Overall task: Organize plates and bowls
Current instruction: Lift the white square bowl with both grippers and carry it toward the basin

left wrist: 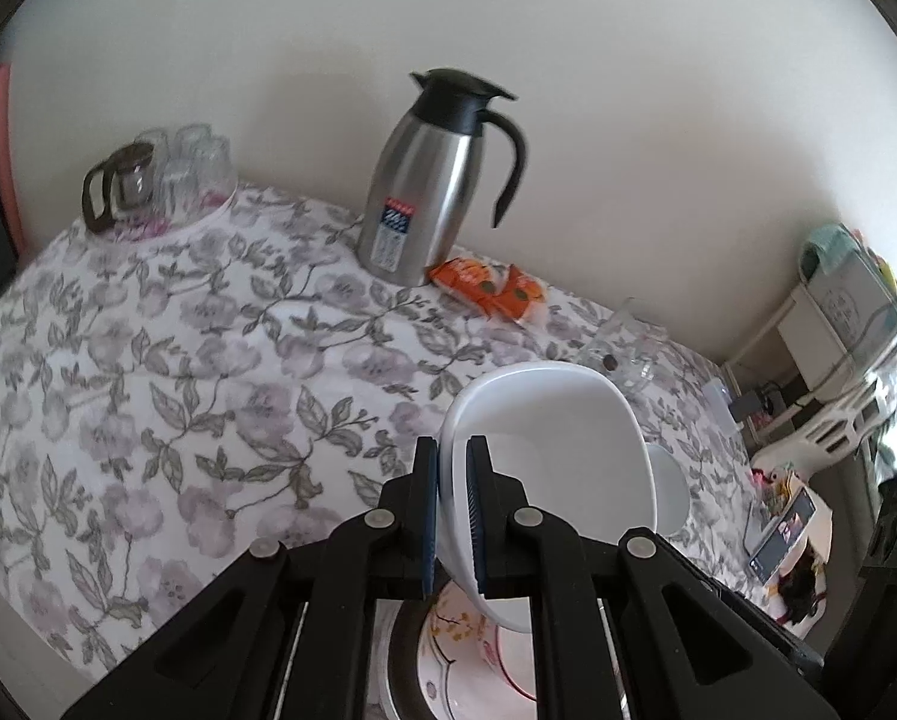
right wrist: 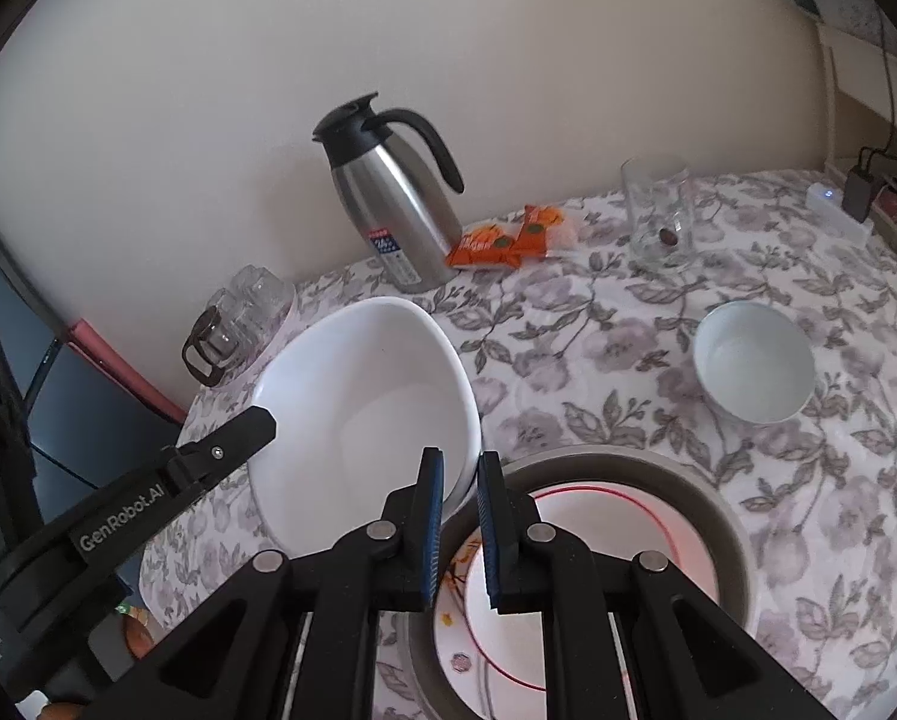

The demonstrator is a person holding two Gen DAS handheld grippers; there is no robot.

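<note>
My left gripper (left wrist: pixel 454 516) is shut on the rim of a large white bowl (left wrist: pixel 550 474) and holds it tilted above the table. The same bowl (right wrist: pixel 364 408) shows in the right wrist view, with the left gripper's finger (right wrist: pixel 232 438) on its left rim. My right gripper (right wrist: pixel 460 528) is nearly shut with a narrow gap, empty, beside the bowl's right edge. It hovers over a flowered plate with a red ring (right wrist: pixel 598 534) lying on a grey plate (right wrist: pixel 688 492). This plate stack (left wrist: pixel 460 648) lies under the held bowl. A small white bowl (right wrist: pixel 754 369) stands to the right.
A steel thermos jug (right wrist: pixel 394 204), orange snack packets (right wrist: pixel 508 240) and a clear glass (right wrist: pixel 658 210) stand near the wall. Upturned glasses (right wrist: pixel 238 318) sit on a tray at the back left. The flowered tablecloth (left wrist: pixel 178 390) covers the table. A power strip (right wrist: pixel 838 210) lies at the right.
</note>
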